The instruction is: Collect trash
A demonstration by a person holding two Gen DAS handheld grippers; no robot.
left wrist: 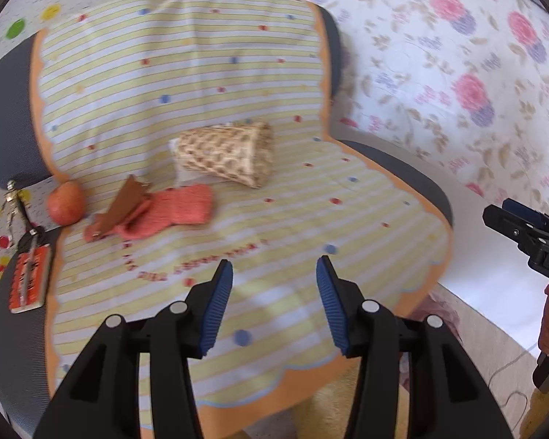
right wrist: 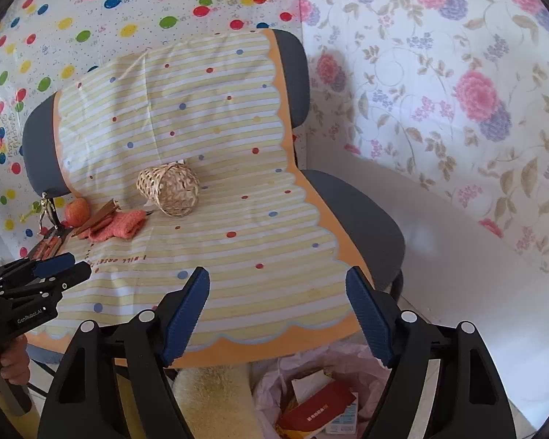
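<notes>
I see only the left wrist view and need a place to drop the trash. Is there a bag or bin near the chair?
Observer: Yes. The right wrist view shows a pink bag on the floor below the front edge of the chair.
Operator: Is anything in it already?
Observer: A red packet and some pale scraps lie inside.
Operator: Are the right tongs free?
Observer: The right tongs stand open with nothing between them.

Both tools, left (left wrist: 274, 301) & right (right wrist: 278, 314): black frames, ribbed blue pads, silver pivot pins, white lettering on sides.
</notes>
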